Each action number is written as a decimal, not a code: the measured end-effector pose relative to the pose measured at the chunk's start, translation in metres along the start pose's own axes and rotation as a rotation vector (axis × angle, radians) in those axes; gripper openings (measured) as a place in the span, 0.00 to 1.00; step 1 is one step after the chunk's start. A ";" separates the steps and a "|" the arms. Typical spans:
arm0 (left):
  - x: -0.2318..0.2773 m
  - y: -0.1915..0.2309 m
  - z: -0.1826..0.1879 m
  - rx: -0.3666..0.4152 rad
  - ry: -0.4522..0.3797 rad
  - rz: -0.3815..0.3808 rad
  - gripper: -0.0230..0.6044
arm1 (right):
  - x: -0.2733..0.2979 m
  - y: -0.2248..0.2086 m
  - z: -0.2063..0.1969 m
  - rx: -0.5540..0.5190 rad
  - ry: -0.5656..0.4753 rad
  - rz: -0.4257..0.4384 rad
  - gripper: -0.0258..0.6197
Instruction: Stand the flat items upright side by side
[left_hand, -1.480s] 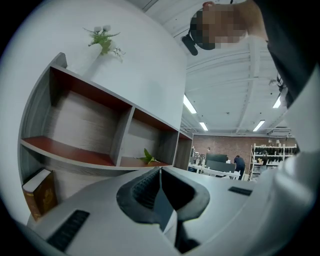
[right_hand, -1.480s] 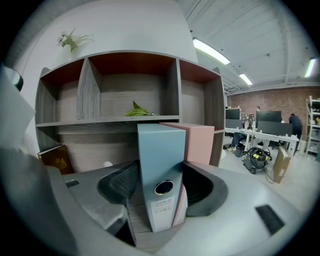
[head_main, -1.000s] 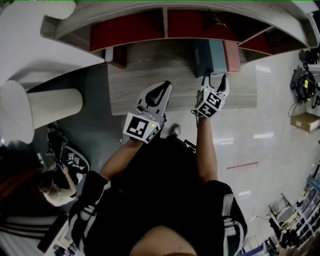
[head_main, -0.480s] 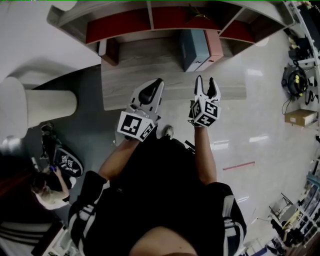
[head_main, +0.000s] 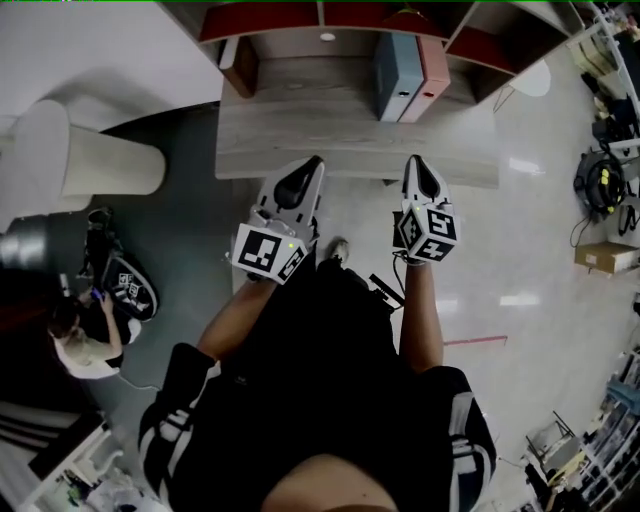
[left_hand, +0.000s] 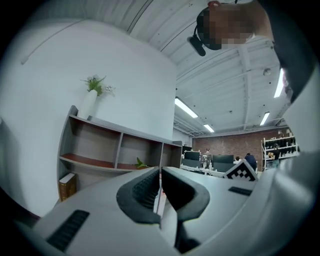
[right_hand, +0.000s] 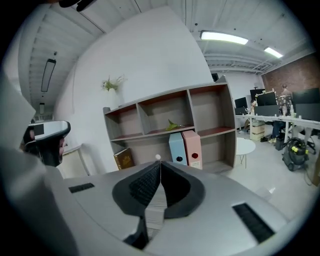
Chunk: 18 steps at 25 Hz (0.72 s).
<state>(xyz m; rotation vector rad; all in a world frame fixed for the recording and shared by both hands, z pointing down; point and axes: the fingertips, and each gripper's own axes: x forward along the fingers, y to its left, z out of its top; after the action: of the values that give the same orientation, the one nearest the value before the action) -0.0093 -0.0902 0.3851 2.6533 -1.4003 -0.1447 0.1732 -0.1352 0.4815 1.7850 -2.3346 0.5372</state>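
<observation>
A blue binder (head_main: 392, 62) and a pink binder (head_main: 432, 65) stand upright side by side in the shelf unit, touching each other. The right gripper view shows the same blue binder (right_hand: 177, 148) and pink binder (right_hand: 192, 148) in the lower middle bay. My right gripper (head_main: 418, 165) hangs in front of the shelf ledge, well short of them, shut with nothing between its jaws. My left gripper (head_main: 305, 170) is level with it to the left, also shut and empty. A brown book (head_main: 238, 68) leans at the shelf's left end.
The wooden ledge (head_main: 300, 130) of the shelf unit runs just beyond both grippers. A small round white table (head_main: 535, 80) stands right of the shelf. A white cylinder (head_main: 100, 165) and a seated person (head_main: 85, 340) are at the left. A green plant sprig (right_hand: 172, 124) lies on the middle shelf.
The right gripper's jaws have gone from wide open to shut, empty. Both grippers have drawn back a little from the shelf, and the two binders now stand farther from the right gripper.
</observation>
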 end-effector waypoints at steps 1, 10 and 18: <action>-0.007 -0.002 0.001 0.001 0.000 0.007 0.09 | -0.007 0.004 0.000 0.001 -0.004 0.010 0.08; -0.041 0.001 0.008 -0.010 0.005 0.023 0.09 | -0.053 0.035 0.008 0.047 -0.061 0.050 0.08; -0.057 0.028 0.011 -0.014 0.009 0.004 0.09 | -0.058 0.075 0.013 0.034 -0.091 0.050 0.08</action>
<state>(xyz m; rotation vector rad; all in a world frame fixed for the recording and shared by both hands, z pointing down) -0.0656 -0.0600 0.3803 2.6358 -1.3969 -0.1411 0.1191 -0.0713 0.4363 1.8065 -2.4505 0.5160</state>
